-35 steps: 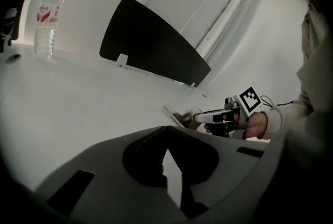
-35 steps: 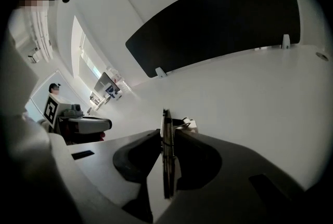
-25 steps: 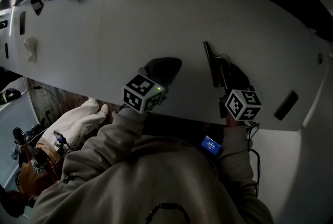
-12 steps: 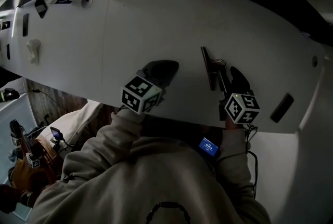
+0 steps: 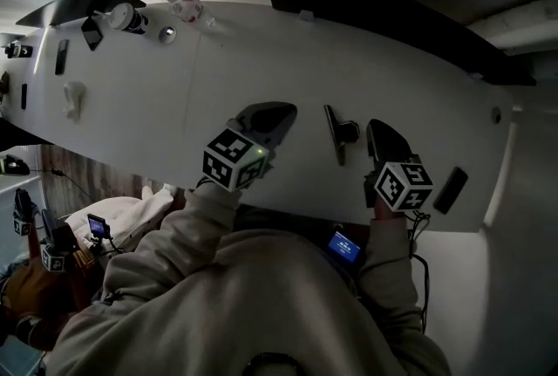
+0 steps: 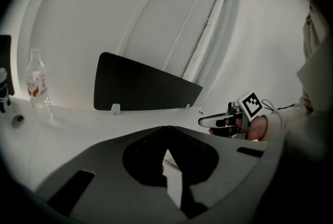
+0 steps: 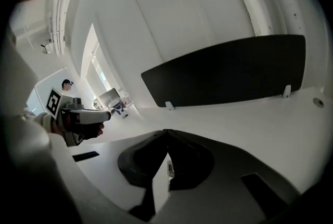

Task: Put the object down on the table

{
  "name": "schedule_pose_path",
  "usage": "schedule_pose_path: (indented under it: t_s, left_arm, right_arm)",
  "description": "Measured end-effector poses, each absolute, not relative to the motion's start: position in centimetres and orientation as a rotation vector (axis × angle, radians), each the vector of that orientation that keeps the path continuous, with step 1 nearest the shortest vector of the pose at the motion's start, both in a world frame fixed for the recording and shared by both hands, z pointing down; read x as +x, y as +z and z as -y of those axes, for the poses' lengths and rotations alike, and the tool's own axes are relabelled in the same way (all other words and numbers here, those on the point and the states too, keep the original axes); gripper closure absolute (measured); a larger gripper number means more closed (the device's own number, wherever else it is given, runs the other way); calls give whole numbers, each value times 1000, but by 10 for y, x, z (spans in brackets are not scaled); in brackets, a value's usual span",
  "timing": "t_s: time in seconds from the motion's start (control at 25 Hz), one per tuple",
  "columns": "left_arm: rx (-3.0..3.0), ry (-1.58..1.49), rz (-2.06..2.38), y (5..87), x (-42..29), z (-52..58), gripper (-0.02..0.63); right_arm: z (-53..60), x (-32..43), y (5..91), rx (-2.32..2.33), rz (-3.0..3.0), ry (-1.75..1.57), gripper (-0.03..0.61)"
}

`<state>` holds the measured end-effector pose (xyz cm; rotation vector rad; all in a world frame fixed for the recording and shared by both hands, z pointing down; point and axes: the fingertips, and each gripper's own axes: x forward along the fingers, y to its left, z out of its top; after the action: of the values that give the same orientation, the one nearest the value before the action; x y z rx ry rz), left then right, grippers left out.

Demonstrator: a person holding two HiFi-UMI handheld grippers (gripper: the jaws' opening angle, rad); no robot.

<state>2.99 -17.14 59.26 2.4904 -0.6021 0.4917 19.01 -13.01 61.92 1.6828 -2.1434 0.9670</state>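
A thin dark clip-like object [image 5: 336,133] lies on the white table [image 5: 261,60], between my two grippers and touching neither. My right gripper [image 5: 377,126] sits just to its right, jaws shut with nothing between them; its own view shows the tips [image 7: 167,132] meeting over bare table. My left gripper [image 5: 277,111] rests to the object's left, also shut and holding nothing, its tips [image 6: 166,128] closed. Each gripper appears in the other's view: the right gripper [image 6: 229,121] and the left gripper [image 7: 78,116]. The object is not visible in either gripper view.
A black divider panel [image 5: 392,21] stands along the table's far edge. A plastic bottle [image 5: 187,6], a cup [image 5: 126,17] and small items sit at the far left. A flat black piece [image 5: 451,189] lies right of the right gripper. The table's near edge runs under my arms.
The right gripper has come away from the dark object, which now lies alone on the table. The head view has tilted up, bringing the back panel into sight. The left gripper has barely moved.
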Motion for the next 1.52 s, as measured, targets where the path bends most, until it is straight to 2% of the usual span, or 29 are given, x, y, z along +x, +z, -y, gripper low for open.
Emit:
schedule_pose_path:
  t_s: [0.44,0.92,1.52]
  left_arm:
    - [2667,302,691,443,29,201,618]
    - [2846,74,787,327,20,197,618]
    - [2994,-110,812,240,8,185,618]
  right_arm:
    - [158,198,459,1745,2283,678,560]
    - [156,193,315,1813,2492,382,560]
    - [135,190,230,1865,2558,105,560]
